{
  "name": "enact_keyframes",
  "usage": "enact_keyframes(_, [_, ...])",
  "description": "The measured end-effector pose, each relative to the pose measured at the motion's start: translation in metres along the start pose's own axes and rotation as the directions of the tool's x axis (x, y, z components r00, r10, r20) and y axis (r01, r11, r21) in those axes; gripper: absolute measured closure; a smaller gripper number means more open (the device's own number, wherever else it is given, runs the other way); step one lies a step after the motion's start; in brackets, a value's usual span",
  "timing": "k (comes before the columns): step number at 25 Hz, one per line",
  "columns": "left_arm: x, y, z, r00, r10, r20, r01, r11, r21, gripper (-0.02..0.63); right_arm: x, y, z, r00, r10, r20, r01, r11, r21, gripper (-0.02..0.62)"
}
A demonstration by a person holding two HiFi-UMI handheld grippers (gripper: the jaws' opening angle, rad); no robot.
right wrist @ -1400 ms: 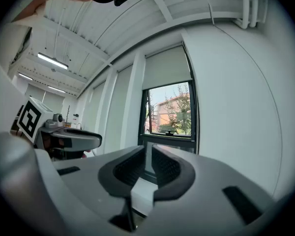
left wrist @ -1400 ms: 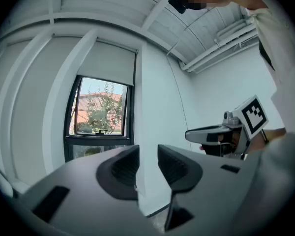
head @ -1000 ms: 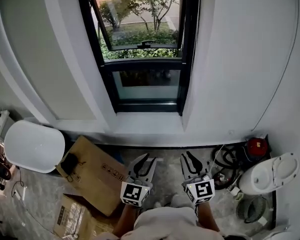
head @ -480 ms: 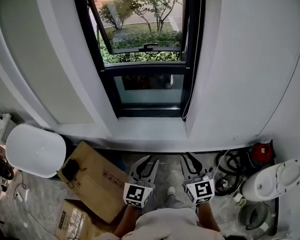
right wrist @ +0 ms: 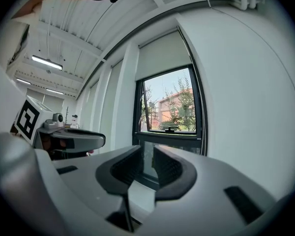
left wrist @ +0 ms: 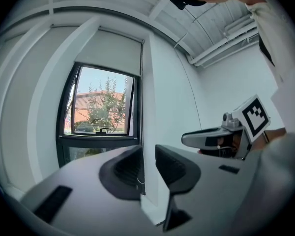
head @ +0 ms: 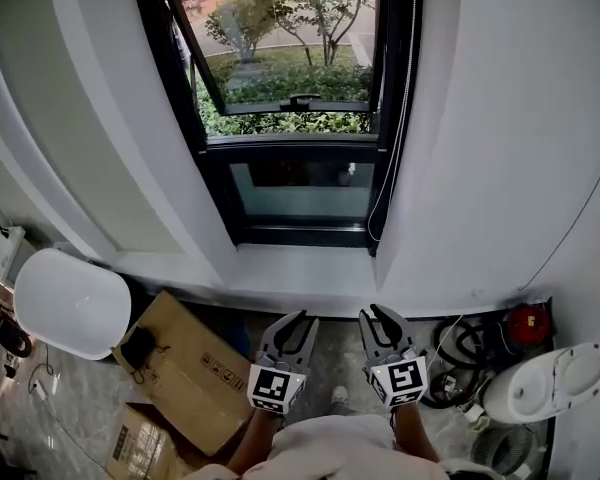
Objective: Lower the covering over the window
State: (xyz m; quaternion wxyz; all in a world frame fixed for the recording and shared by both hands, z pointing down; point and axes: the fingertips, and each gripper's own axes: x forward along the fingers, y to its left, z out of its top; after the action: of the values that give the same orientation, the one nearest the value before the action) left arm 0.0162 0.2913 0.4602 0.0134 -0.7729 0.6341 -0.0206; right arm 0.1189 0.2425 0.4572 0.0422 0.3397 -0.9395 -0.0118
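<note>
A tall black-framed window (head: 295,118) is set in the white wall ahead, its top sash tilted open. A pale roller blind (left wrist: 110,50) covers only its top part, and also shows in the right gripper view (right wrist: 162,53). A thin pull cord (head: 405,98) hangs down the window's right side to near the sill. My left gripper (head: 292,320) and right gripper (head: 377,318) are held side by side low in the head view, short of the sill and pointing level at the window. Both are open and empty. The left jaws have just been closing a little, with nothing between them.
The white window sill (head: 300,268) juts out ahead of both grippers. On the floor lie cardboard boxes (head: 185,363) and a white round seat (head: 70,303) to the left. A red canister (head: 523,325), black hoses (head: 460,343) and a white appliance (head: 545,378) lie to the right.
Both grippers and the head have moved closer to the window wall; the window looks larger and the sill nearer. The left jaws stand slightly narrower than before.
</note>
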Motion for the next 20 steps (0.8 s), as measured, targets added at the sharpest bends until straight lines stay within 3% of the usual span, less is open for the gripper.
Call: enact_keyframes(20, [0.103,0.017,0.006,0.997,0.07,-0.023,-0.07,0.997,0.012,0.522,0.08,-0.08,-0.002,0.996,0.089,0.011,-0.09,0.996,0.027,0.522])
